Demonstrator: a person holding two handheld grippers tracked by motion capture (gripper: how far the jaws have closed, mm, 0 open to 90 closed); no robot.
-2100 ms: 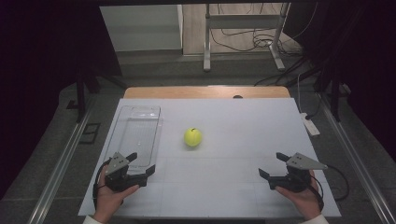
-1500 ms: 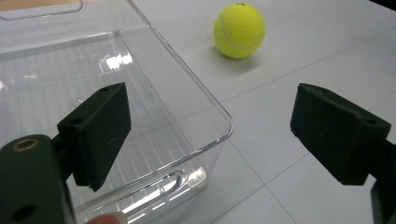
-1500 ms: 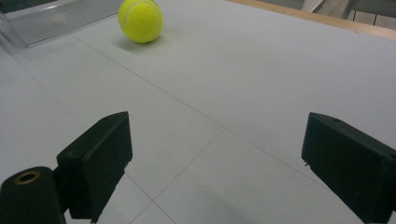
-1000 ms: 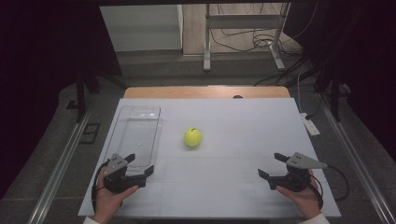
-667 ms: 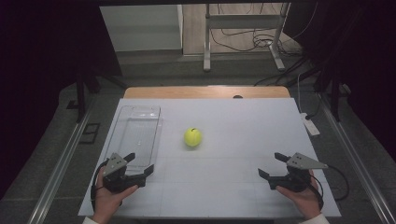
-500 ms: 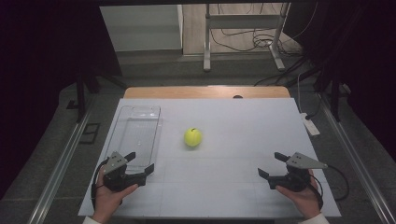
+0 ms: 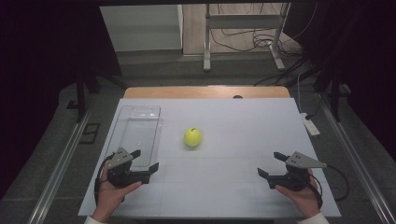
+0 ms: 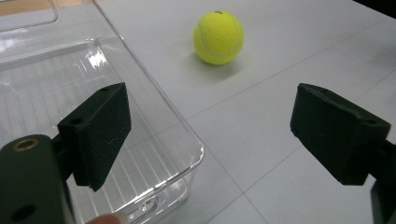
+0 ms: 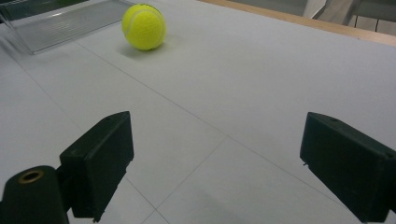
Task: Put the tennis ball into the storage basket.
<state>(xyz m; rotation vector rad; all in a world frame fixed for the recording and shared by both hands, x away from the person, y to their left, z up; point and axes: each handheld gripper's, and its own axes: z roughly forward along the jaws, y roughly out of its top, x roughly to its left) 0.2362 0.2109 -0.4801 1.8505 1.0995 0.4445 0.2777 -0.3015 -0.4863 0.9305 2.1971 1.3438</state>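
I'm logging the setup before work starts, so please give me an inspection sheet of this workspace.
Surface: white table top, bare apart from the items below; wooden edge at the far side.
Job's things: yellow tennis ball resting mid-table; clear plastic tray to its left, nothing in it.
Clutter: white power strip at the table's right edge.
Grippers: left gripper open by the tray's near end; right gripper open, over bare table. Neither holds anything.
Cables: one trails from the right gripper; more lie on the floor beyond the table.
Surroundings: dark room, metal stand legs behind.
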